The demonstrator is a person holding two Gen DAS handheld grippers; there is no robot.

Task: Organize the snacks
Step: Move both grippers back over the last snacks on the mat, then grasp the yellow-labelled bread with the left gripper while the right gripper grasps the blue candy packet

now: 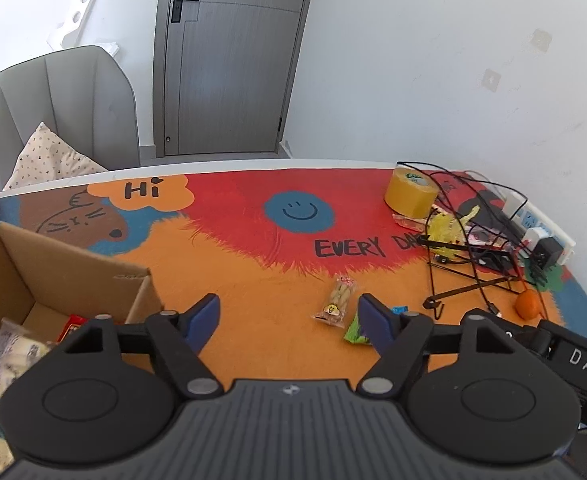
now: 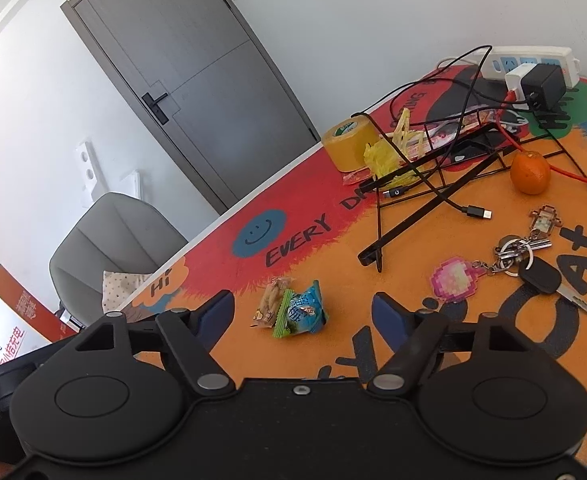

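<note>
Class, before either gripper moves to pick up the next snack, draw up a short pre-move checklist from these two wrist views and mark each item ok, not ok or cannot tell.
1. Left gripper empty, jaws apart: ok.
2. Right gripper empty, jaws apart: ok.
3. Loose snacks in view on the mat: ok; the peanut pack and blue-green pack lie side by side, touching.
4. Box open on top with snacks already inside: ok.
5. Path to the snacks free of clutter: ok; the keys, wire stand and orange lie apart from them.
6. Room left in the box: cannot tell, much of its inside is hidden.
</note>
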